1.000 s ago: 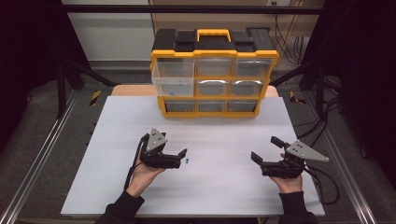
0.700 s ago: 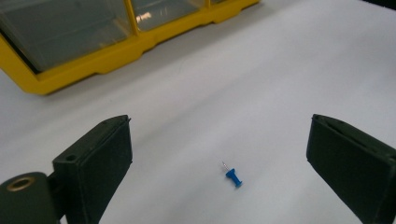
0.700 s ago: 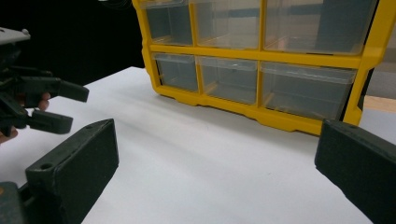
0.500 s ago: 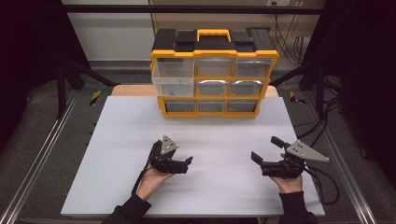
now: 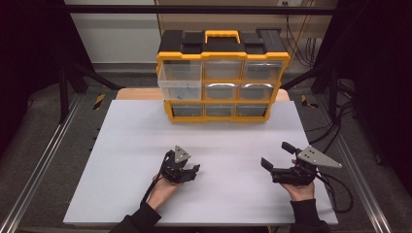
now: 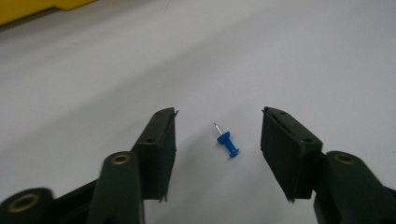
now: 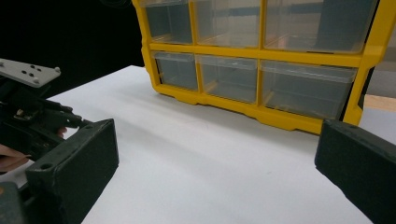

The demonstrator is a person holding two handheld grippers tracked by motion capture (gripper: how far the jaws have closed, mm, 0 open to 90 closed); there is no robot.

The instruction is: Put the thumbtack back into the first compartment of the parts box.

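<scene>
**Pushpin lying between the left gripper's closing jaws**

Pushpin (image 6: 227,142), blue, is lying on its side on the white table (image 5: 126,160) in the lower middle of the left gripper view, its metal tip pointing toward the upper left of that frame. The left gripper (image 6: 218,140) is straddling it: its jaws have just been closing, yet both pads are standing clear of the pin, one to each side, neither touching it. In the high view the pin itself is too small to make out beneath the left gripper (image 5: 193,171), which is sitting in the lower middle of the frame with the person's hand partly covered by it.

At the lower right of the high view the right gripper (image 5: 277,159) is resting low over the table, jaws wide apart with nothing between them; its cable is trailing off toward the table's lower right corner.

Farther up, at the top centre, the yellow drawer organizer (image 5: 222,77) is standing at the table's far edge. Its upper left drawer (image 5: 180,81) is sticking out, with small blue specks inside that are too faint to identify. No writing is readable on it. In the right gripper view its top and right side are running out of frame.
</scene>
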